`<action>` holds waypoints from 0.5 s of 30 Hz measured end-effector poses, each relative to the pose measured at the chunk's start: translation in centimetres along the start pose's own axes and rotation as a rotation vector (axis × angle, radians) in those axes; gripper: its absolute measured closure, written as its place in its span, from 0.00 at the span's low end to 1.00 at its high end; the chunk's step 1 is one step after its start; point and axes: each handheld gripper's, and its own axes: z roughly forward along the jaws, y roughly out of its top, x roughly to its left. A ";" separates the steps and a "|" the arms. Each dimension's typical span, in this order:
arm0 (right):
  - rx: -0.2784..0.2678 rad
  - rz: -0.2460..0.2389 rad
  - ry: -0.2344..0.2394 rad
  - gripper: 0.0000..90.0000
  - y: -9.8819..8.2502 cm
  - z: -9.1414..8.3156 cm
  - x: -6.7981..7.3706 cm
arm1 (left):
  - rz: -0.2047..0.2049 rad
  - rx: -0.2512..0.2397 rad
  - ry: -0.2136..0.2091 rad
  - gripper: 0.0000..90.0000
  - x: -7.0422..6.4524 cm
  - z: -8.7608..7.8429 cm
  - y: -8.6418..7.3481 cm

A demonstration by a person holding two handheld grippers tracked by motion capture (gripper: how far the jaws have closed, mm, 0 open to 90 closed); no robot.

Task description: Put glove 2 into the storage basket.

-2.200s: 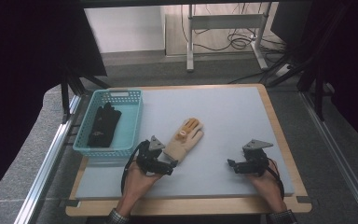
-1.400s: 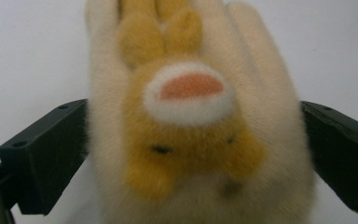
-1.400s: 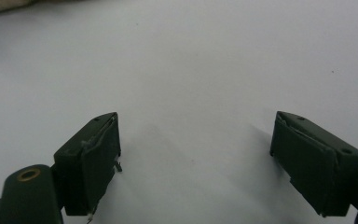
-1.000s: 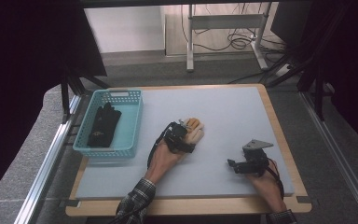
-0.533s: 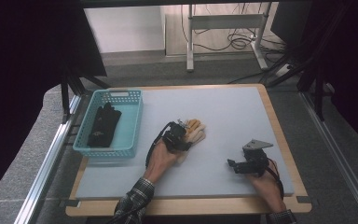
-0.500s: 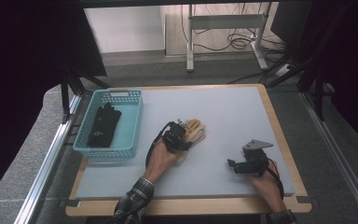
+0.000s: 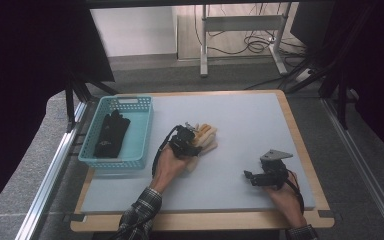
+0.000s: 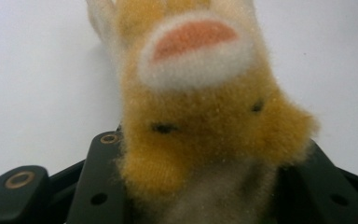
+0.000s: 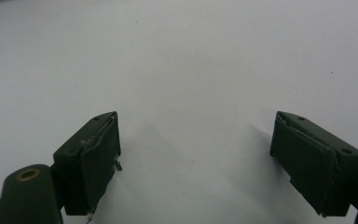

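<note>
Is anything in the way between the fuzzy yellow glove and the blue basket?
Nothing visible. The left gripper holds the fuzzy yellow glove; bare grey table lies between it and the blue plastic basket.

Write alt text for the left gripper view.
A fuzzy yellow-orange glove with a white-rimmed orange patch is clamped between the left gripper's black jaws. Behind it lies the pale table surface.

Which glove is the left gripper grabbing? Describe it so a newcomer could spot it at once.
On the pale grey table top, look right of the light blue plastic basket. There the left gripper has just closed on a fuzzy tan-and-cream glove with an orange patch. The black glove inside the basket is dark and smooth-looking.
</note>
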 end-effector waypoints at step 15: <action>-0.001 0.000 -0.001 0.17 0.0 0.0 0.0 | -0.050 -0.073 0.053 0.61 3.1 -5.9 1.3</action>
